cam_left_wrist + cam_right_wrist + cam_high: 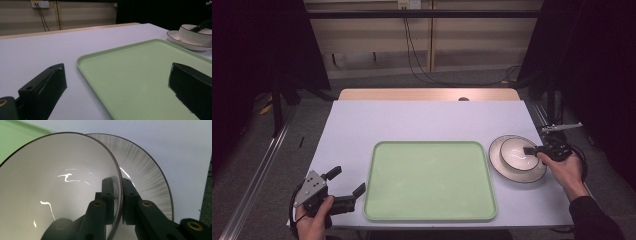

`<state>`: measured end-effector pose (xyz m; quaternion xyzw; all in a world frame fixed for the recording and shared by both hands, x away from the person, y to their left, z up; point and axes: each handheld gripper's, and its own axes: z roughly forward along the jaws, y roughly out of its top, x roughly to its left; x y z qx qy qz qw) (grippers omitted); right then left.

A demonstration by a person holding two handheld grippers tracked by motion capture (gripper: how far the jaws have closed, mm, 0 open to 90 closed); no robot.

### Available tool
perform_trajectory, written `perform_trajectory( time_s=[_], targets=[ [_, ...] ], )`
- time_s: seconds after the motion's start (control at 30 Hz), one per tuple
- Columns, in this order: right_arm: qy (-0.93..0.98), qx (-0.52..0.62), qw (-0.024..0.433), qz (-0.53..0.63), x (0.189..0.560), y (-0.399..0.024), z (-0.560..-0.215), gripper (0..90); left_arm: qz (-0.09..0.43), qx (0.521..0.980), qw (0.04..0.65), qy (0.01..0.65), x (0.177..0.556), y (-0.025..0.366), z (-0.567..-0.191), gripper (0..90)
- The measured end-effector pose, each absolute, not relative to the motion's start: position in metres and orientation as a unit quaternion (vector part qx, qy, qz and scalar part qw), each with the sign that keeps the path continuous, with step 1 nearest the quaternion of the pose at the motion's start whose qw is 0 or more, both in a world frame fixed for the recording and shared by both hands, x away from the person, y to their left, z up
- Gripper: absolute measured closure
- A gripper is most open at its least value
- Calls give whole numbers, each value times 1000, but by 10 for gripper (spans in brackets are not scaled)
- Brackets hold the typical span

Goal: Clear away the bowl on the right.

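White bowl (518, 153) empty on plate (537, 173), right gripper (532, 149) fingers clamped on its rim, green tray (429, 181) bare, left gripper (346, 183) fingers wide apart.

Bowl (57, 190) cut off, plate (150, 177) half hidden.

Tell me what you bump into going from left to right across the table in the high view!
Left claw → green tray → bowl sitting on its plate → right claw, shut on the bowl's rim.
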<state>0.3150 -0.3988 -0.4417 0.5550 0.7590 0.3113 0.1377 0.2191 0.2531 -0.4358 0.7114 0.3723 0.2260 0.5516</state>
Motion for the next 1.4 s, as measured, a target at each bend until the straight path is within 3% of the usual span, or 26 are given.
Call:
perform_trajectory(
  time_s=[1.4],
  targets=[
    [737, 557, 143, 354, 308, -398, -427, 823, 224, 710, 555, 370, 220, 253, -436, 18]
  ],
)
